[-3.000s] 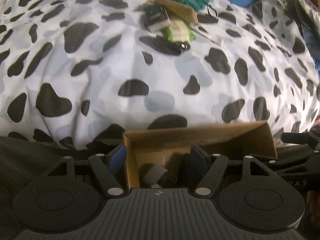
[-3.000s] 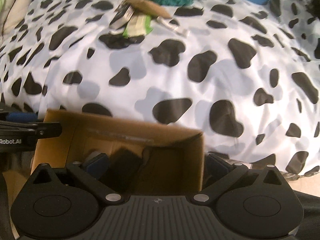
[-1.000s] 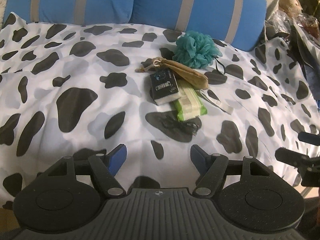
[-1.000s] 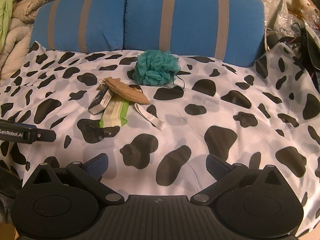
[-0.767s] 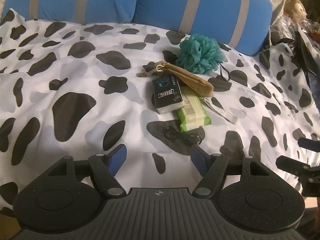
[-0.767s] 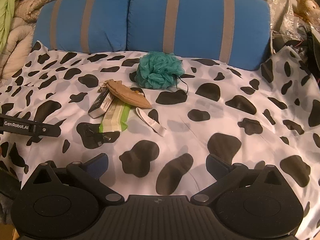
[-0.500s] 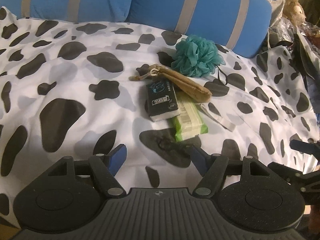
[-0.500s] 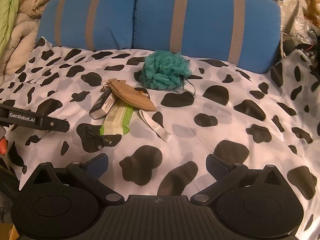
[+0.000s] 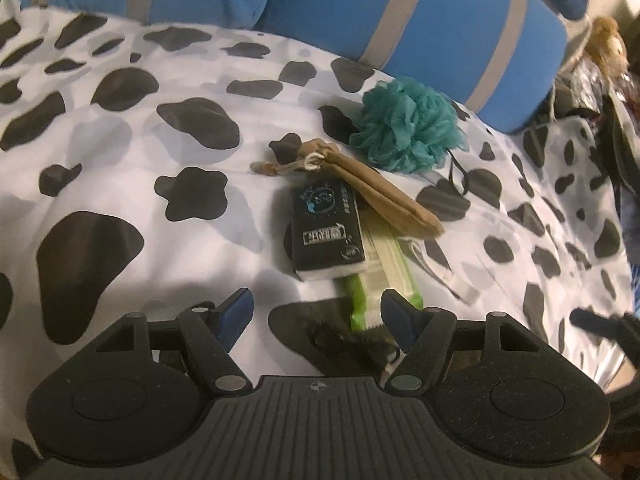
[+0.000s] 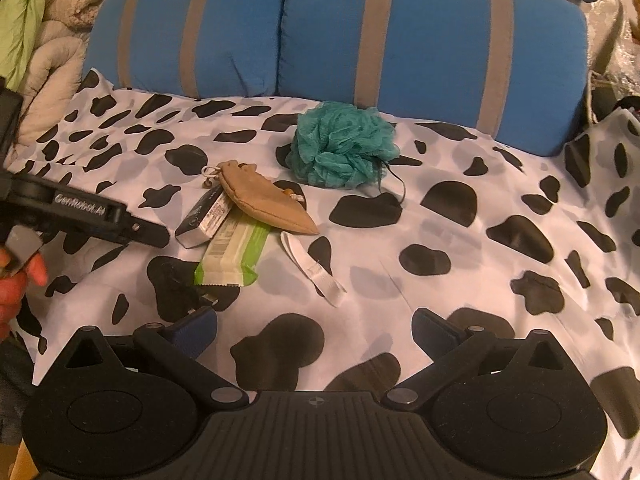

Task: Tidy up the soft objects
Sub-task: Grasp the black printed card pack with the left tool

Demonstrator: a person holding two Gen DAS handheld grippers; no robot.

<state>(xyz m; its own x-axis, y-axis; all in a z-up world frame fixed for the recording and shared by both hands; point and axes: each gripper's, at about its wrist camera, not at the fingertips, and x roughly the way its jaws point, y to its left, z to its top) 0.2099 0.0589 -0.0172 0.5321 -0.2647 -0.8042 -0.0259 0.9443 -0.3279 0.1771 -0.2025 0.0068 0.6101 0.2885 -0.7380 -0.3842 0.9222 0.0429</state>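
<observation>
Left wrist view: left hand-held gripper (image 9: 316,308) over bed (image 9: 120,184), jaws apart, nothing between pads.
Right hand-held gripper (image 10: 314,330): jaws apart, empty.
Loofah (image 9: 406,126): teal, near pillows (image 9: 420,12).
Pouch (image 9: 384,192): tan, just beside loofah.
Tissue pack (image 9: 326,234): black, overlapping green packet (image 9: 380,276).
Hair tie (image 9: 352,340): black, just before left jaws.
</observation>
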